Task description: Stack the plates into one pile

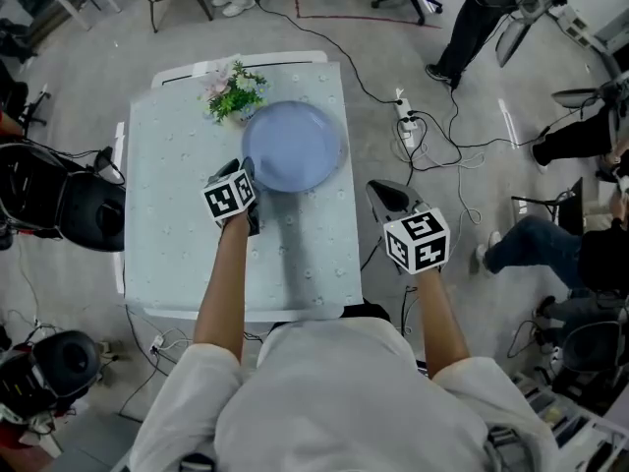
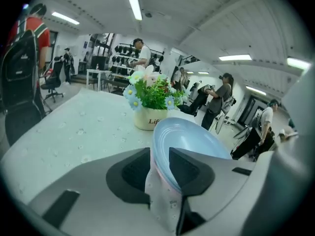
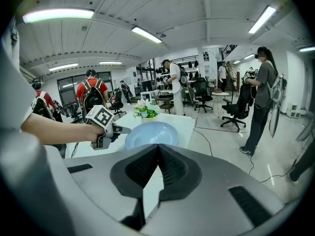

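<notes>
A light blue plate lies on the pale table, right of its middle at the far end. My left gripper is at the plate's left edge. In the left gripper view the blue plate has its rim between the jaws of the left gripper, which stand apart with slack around it; a pale pinkish edge shows under the rim. My right gripper hangs off the table's right side, above the floor, apart from the plate. Its jaws meet at the tip of the right gripper, with nothing between them.
A small pot of flowers stands just behind the plate's left side. Cables and a power strip lie on the floor right of the table. Chairs and several people are around the room.
</notes>
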### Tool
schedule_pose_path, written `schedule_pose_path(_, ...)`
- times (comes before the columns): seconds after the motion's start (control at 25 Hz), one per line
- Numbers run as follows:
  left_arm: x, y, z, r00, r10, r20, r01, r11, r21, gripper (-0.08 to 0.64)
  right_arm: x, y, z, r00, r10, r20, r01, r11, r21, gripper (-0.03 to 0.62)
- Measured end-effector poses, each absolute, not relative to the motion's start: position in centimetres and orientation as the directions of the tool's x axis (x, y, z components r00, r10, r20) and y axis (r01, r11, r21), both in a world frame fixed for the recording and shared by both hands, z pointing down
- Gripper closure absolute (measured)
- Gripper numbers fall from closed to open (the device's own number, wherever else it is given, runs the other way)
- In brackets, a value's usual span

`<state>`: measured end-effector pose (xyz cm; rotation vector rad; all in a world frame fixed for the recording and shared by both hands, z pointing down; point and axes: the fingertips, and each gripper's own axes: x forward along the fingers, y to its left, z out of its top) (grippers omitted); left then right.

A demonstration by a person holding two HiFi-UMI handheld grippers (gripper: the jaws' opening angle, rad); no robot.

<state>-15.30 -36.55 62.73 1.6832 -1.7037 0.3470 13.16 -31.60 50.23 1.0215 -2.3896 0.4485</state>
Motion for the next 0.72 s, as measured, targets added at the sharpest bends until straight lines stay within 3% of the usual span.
schedule_pose_path(0.12,-15.5,-35.6,61.5,0.102,-0.780,0.617,-0.976,0.042,0.216,0.431,13.0,-30.6,49.5,-0.584,-0.596,0.552,-0.751,0.655,-0.088,0.578)
schedule_pose_path(0.28,-15.8,-34.1,58.2,0.133,-0.810,0.571,-0.990,-0.079,0.119,0.528,12.1,-29.5,47.7,-0.572,-0.628,0.527,-0.761,0.647,-0.055,0.578)
schedule_pose_path(0.72,-17.2,-26.3,45.8,0.320,-0.880,0.350,-0.945,-0.323,0.050,0.541,8.0,-25.2,40.5,-0.527,-0.749,0.401,-0.799,0.597,0.064,0.578)
